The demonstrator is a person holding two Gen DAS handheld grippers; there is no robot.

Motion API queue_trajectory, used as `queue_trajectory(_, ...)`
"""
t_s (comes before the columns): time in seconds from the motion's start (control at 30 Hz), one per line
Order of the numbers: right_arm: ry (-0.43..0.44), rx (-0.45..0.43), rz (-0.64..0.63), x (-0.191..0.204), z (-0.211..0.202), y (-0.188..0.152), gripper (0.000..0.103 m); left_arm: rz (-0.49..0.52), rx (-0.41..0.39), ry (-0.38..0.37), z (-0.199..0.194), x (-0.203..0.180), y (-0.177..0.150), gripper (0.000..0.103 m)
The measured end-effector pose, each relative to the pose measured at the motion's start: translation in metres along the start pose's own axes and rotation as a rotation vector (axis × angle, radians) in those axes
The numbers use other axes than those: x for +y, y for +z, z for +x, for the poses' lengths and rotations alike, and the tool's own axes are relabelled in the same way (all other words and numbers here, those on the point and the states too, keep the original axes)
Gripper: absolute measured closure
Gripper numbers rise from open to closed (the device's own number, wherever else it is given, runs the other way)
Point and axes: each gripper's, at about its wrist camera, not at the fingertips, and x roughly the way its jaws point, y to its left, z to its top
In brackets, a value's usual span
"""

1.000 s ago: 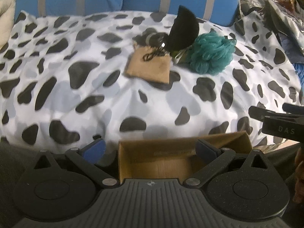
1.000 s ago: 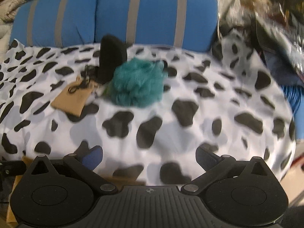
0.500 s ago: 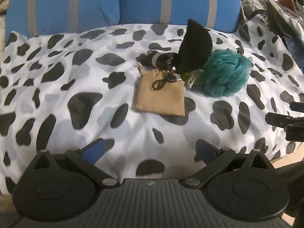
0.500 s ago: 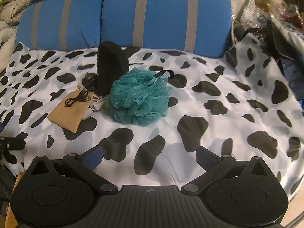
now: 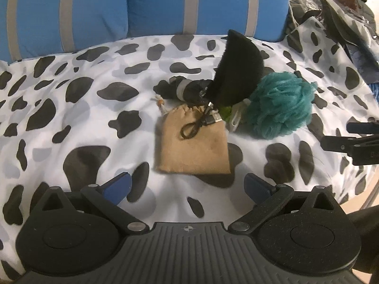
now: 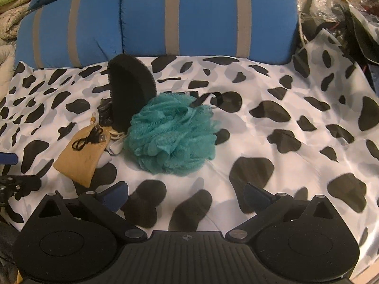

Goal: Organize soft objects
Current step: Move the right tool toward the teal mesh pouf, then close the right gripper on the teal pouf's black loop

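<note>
A tan drawstring pouch lies on the cow-print sheet with a coiled black USB cable on top. Behind it a black foam half-disc stands on edge, and a teal mesh bath pouf sits to its right. My left gripper is open just short of the pouch, holding nothing. My right gripper is open a little in front of the pouf, with the pouch to its left. The black half-disc stands behind the pouf.
Two blue pillows with grey stripes line the back of the bed. A dark rolled item lies behind the pouch, with small white and green bits beside the pouf. Cluttered bags pile up at the far right.
Both grippers have moved forward over the bed toward the pile. The cardboard box seen under the left gripper a second ago has dropped out of view. The objects themselves have not moved.
</note>
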Motion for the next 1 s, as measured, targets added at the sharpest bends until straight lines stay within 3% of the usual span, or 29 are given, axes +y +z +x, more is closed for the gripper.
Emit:
queue_trajectory(0.23,0.004,-0.02,-0.03,0.001,0.015,0.014,0.0,0.015,-0.011,-0.022,0.021,0.006,0.016,0.001)
queue_trajectory(0.3,0.007,-0.027,-0.025,-0.001,0.018,0.019,0.0,0.029,-0.013,-0.025,0.028,0.006,0.022,0.016)
queue_trajectory(0.4,0.01,-0.043,-0.015,-0.004,0.022,0.024,0.0,0.059,0.001,-0.028,0.042,0.004,0.03,0.026)
queue_trajectory(0.47,0.015,-0.049,-0.006,-0.006,0.025,0.027,0.0,0.083,0.0,-0.032,0.048,0.002,0.035,0.027)
queue_trajectory(0.77,0.023,-0.066,0.044,-0.016,0.036,0.039,0.0,0.172,0.024,-0.034,0.075,-0.009,0.05,0.05)
queue_trajectory(0.9,0.033,-0.079,0.054,-0.019,0.038,0.042,0.0,0.149,0.071,-0.046,0.087,-0.008,0.054,0.076)
queue_trajectory(0.97,0.043,-0.083,0.06,-0.021,0.04,0.044,0.0,0.121,0.076,-0.065,0.088,-0.006,0.056,0.08)
queue_trajectory(1.0,0.049,-0.085,0.065,-0.022,0.04,0.045,0.0,0.116,0.072,-0.069,0.086,-0.006,0.057,0.093)
